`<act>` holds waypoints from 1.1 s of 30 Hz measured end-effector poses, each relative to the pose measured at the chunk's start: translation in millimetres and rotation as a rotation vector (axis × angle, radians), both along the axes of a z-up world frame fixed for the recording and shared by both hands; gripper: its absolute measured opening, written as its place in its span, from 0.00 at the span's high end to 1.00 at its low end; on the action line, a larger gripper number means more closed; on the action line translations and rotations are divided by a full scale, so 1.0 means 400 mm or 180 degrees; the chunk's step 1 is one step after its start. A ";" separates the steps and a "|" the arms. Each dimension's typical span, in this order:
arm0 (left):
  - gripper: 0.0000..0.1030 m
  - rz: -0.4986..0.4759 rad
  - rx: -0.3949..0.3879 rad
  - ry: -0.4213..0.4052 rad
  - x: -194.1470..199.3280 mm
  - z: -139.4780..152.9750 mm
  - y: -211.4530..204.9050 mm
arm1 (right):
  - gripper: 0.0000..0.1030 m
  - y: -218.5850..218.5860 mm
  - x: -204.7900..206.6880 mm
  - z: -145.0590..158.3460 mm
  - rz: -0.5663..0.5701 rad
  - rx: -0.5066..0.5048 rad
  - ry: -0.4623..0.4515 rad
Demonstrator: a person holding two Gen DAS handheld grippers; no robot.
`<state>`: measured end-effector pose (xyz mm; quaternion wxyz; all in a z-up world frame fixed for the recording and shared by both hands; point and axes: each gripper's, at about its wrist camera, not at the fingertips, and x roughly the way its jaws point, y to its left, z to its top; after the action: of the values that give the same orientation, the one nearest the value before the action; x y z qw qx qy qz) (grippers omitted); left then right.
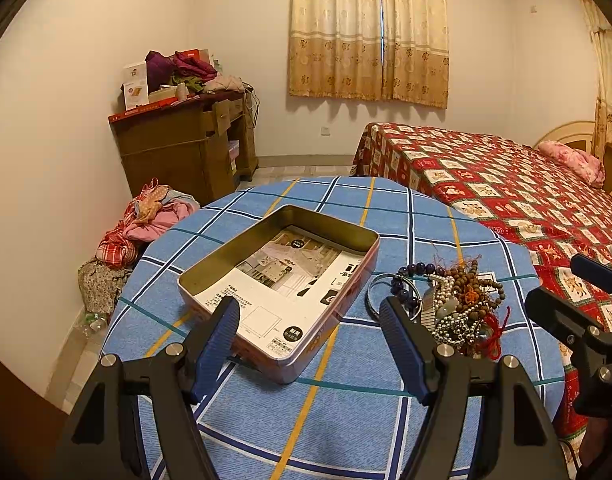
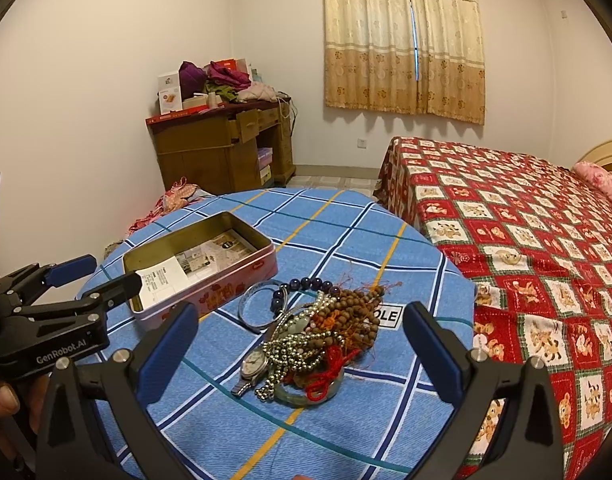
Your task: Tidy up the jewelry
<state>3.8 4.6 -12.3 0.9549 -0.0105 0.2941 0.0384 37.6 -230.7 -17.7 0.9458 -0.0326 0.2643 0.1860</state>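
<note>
Both my left tool and right tool gape wide, gripping nothing, above the worktop, the jewelry heap lying just right of the open tin.

Left wrist view: low over surface, facing far wall, tin close ahead, jewelry pile to its right. Right wrist view: same heading, set further right, pile dead centre, tin off left. Both share surface, tin, pile, bed, curtain; each catches other claw at frame edge.
</note>
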 end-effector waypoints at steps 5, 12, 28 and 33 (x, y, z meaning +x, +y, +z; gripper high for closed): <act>0.30 0.0002 0.0007 0.0018 0.000 -0.006 0.000 | 0.00 0.002 -0.001 -0.001 0.0005 -0.0001 0.0017; 0.30 0.0004 0.0012 0.0042 -0.001 -0.011 0.001 | 0.00 0.006 -0.002 -0.008 0.0001 -0.0003 0.0031; 0.30 -0.0109 0.0013 0.0298 0.044 -0.115 -0.025 | 0.24 -0.070 0.061 -0.150 -0.0103 -0.0227 0.0459; 0.30 -0.0123 0.0020 0.0330 0.046 -0.130 -0.031 | 0.35 -0.051 0.082 -0.180 0.0079 -0.0164 0.0639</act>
<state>22.2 -7.9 -64.3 0.9390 0.0002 0.3433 0.0213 70.4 -251.2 -89.6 0.9110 -0.0414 0.3620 0.1932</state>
